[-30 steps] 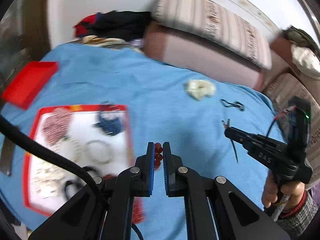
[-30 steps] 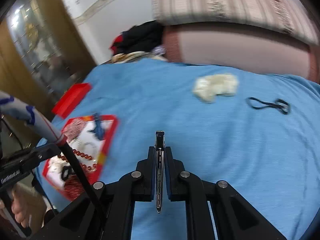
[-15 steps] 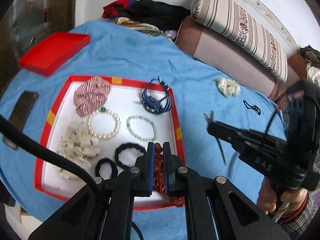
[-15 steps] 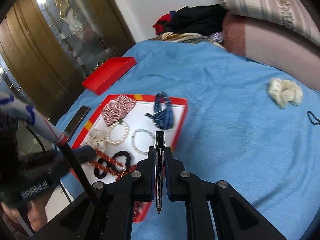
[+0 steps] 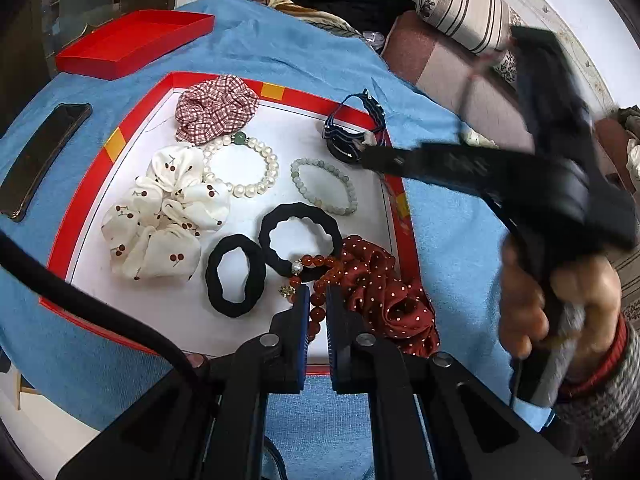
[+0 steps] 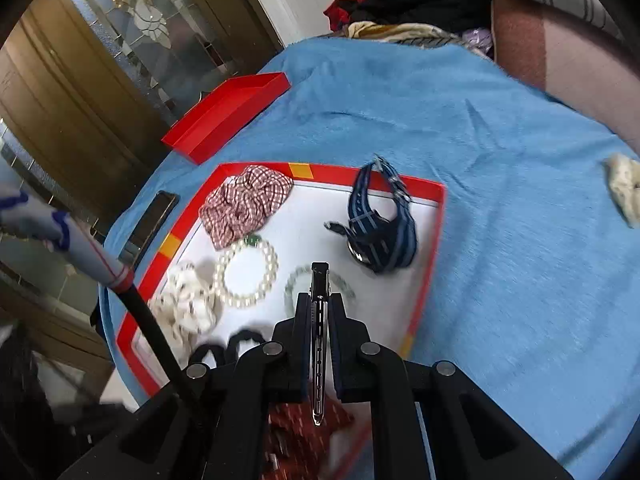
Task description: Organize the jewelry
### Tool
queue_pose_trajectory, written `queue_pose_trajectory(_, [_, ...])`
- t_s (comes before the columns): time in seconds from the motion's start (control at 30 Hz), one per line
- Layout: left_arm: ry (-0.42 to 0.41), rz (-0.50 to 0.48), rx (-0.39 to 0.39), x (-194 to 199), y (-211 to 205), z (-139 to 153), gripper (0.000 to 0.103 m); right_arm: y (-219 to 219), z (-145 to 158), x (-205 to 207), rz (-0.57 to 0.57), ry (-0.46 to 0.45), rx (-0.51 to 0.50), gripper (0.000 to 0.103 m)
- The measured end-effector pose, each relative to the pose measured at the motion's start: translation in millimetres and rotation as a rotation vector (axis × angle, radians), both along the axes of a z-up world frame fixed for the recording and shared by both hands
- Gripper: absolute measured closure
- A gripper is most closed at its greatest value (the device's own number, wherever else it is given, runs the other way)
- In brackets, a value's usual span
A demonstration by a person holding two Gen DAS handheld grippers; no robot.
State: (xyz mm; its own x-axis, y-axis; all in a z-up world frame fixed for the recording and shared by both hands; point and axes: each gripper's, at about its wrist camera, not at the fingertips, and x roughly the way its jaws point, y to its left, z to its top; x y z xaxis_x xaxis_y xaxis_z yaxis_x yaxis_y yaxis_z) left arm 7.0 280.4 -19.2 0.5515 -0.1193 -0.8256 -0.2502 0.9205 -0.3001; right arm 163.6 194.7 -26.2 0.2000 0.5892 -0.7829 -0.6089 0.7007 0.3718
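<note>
Nearest you, the left gripper point(image 5: 316, 312) had its jaws closed on the red bead bracelet point(image 5: 318, 280), which trailed over the larger black hair tie point(image 5: 298, 240) and against the red polka-dot scrunchie point(image 5: 380, 288) at the near right corner of the red-rimmed tray point(image 5: 86, 196). Releasing there risked a tangle: beads could snag the tie or hide in the fabric. Your right gripper point(image 6: 320, 312) held a metal hair clip point(image 6: 319, 344) clamped between closed jaws, poised over the pale green bead bracelet point(image 6: 298, 280); dropped there, the clip could land on it. Beyond lay the pearl bracelet point(image 5: 240, 164), blue striped watch point(image 6: 380, 232) and checked scrunchie point(image 5: 216, 108). A cream scrunchie point(image 6: 624, 188) sat well apart on the blue cloth point(image 6: 500, 200), outside the tray.
</note>
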Motion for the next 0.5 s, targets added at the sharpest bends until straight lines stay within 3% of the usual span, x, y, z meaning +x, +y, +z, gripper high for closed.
queue_pose_trajectory(0.3, [-0.026,0.053,0.013,-5,2,0,0.096,58,-20,30,0.042,-0.001,-0.058,0.094])
queue_pose_trajectory(0.43, [-0.045,0.059,0.022,-7,1,3,0.071,61,-24,37,0.039,0.01,-0.069,0.089])
queue_pose_trajectory(0.5, [-0.06,0.059,0.017,-9,-1,8,0.068,56,-21,37,0.036,0.015,-0.05,0.083])
